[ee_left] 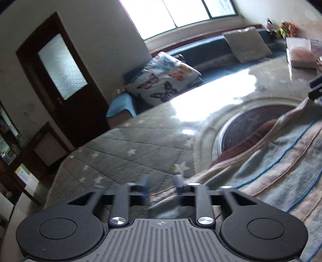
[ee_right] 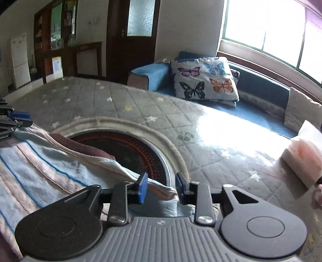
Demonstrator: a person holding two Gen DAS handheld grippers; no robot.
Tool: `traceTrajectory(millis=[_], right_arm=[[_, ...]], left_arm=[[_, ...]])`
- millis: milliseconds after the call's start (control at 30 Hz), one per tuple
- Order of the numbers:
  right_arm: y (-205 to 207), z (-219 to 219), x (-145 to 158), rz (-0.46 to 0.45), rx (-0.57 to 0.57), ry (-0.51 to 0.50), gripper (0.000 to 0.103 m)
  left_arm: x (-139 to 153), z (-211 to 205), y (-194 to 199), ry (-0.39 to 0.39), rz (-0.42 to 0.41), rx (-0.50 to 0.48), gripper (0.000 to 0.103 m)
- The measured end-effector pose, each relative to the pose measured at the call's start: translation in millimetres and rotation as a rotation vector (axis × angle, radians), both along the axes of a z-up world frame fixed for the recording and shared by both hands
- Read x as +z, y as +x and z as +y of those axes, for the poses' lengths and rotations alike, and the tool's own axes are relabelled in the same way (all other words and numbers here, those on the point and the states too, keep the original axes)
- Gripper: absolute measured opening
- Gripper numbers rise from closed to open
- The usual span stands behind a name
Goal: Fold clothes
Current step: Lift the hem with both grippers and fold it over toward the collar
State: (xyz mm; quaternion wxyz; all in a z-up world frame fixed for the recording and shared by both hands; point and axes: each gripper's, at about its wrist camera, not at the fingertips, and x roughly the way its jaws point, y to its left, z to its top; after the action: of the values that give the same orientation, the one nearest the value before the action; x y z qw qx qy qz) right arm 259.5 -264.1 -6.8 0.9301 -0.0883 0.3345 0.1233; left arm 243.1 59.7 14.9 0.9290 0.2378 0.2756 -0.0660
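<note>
A grey star-quilted table cover surrounds a round dark heater plate, with a butterfly cushion on the blue sofa at one o'clock and a tissue box at three o'clock.

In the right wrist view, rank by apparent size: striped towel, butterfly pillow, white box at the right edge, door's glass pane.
1. striped towel, though nearness to the camera inflates it
2. butterfly pillow
3. white box
4. door's glass pane
</note>
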Motion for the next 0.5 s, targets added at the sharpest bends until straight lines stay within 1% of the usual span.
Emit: traceTrajectory(millis=[100,233,300,400,500], right_arm=[[-7.7,-1.6,6.3,0.015,0.025,0.033,0.034],[-7.6,6.0,-0.2,0.058,0.067,0.066,0.034],[-0.8,5.7,-7.2,0.085,0.055,0.087,0.034],[10.2,1.5,-18.1,0.117,0.033,0.107,0.034],[14.0,-10.0,-26.0,0.119,-0.028,0.129,0.031]], left_arm=[[11.4,-2.7,-17.5,-0.019,-0.029,-0.021,0.043],[15.1,-12.7,-38.2,-0.023,-0.037,-0.067,0.046],[12.6,-15.1,-44.5,-0.02,-0.032,-0.075,0.048],[10.3,-12.4,-49.5,-0.03,-0.022,-0.062,0.049],[8.8,-3.7,-57.8,-0.045,-0.016,-0.029,0.05]])
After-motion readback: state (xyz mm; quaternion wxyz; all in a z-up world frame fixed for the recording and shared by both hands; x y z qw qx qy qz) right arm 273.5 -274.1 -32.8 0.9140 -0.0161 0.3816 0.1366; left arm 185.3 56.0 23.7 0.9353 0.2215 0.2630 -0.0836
